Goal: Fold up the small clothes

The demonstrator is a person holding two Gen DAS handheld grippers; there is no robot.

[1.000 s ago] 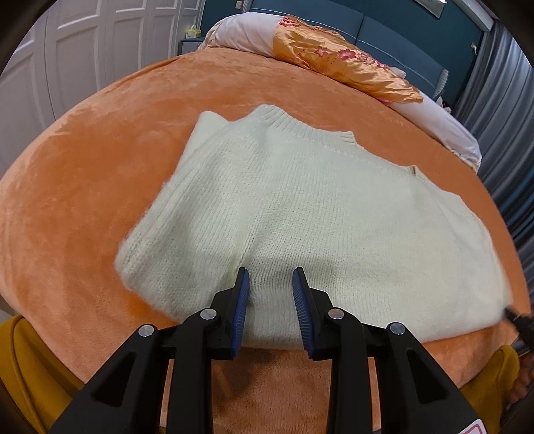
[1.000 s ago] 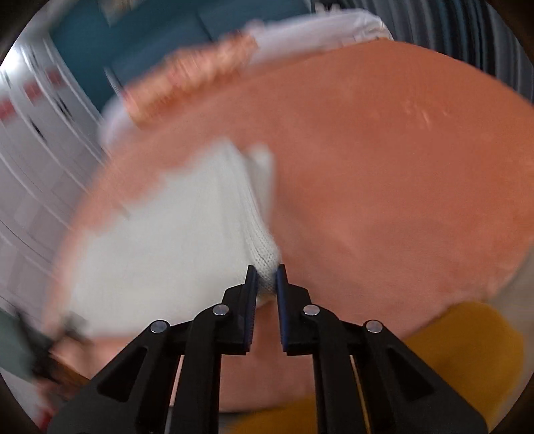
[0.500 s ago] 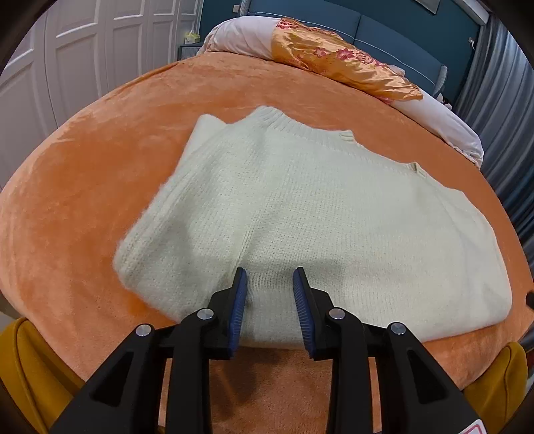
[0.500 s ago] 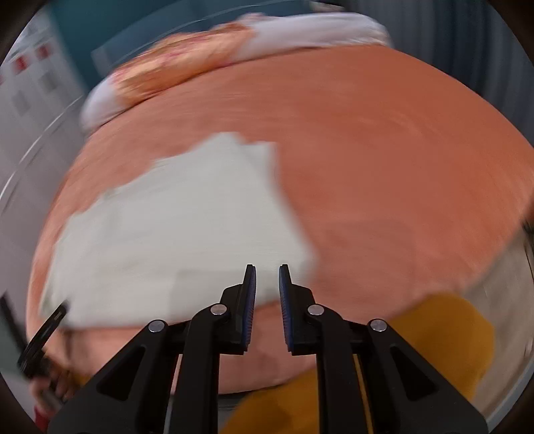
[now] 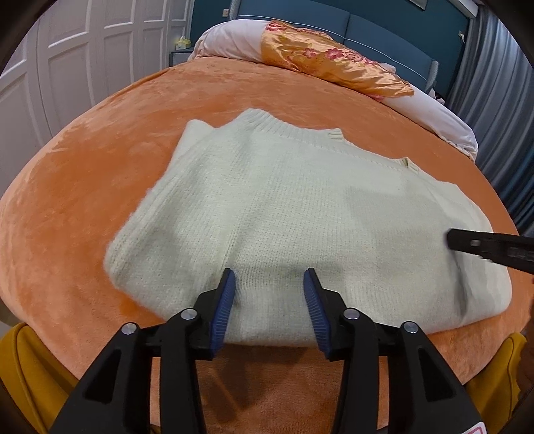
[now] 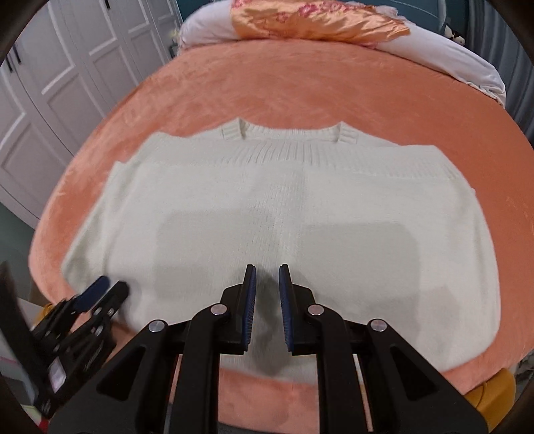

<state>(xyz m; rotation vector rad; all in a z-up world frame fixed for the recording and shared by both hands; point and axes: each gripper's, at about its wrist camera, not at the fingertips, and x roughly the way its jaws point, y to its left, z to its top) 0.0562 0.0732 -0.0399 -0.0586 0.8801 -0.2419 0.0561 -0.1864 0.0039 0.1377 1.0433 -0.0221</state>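
My left gripper [image 5: 269, 293] hangs with jaws wide apart over the near edge of the cream knit sweater [image 5: 300, 213], empty; my right gripper [image 6: 267, 287] hovers above its middle, jaws narrowly parted, holding nothing; the sweater lies flat on the orange plush blanket [image 5: 83, 200]; I judge it soft, light, stretchy, so I'd pinch the doubled near edge at the corners

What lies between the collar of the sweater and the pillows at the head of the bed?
Only bare orange blanket lies between the sweater collar and the pillows. The right wrist view shows this best.
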